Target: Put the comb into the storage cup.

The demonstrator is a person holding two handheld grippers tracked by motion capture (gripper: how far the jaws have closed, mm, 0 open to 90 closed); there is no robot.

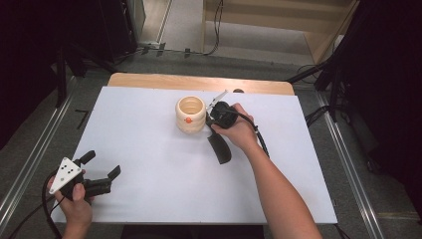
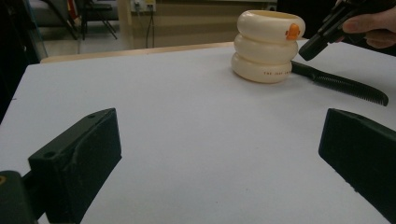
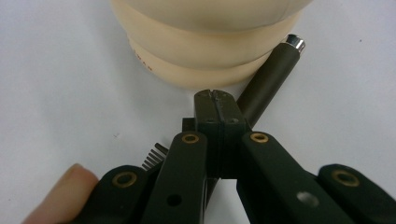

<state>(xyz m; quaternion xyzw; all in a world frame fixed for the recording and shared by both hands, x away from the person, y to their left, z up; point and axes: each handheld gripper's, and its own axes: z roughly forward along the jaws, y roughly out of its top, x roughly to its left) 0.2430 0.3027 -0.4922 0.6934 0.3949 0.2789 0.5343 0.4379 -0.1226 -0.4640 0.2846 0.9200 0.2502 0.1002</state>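
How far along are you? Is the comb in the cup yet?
Not yet. Nothing looks done: the comb lies flat on the table, its handle beside the cup. In hand: the right tool hovers shut just above the comb, holding nothing. The left tool sits open, far off. Left, probably: gripping and lifting the comb.

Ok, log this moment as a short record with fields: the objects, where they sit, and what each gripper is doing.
surface: white table
cup: cream ribbed cup, upright, orange mark on its side
comb: black comb, flat, handle end against the cup's base
left gripper: jaws wide open, near table's left corner, holding nothing
right gripper: jaws shut, above the comb beside the cup
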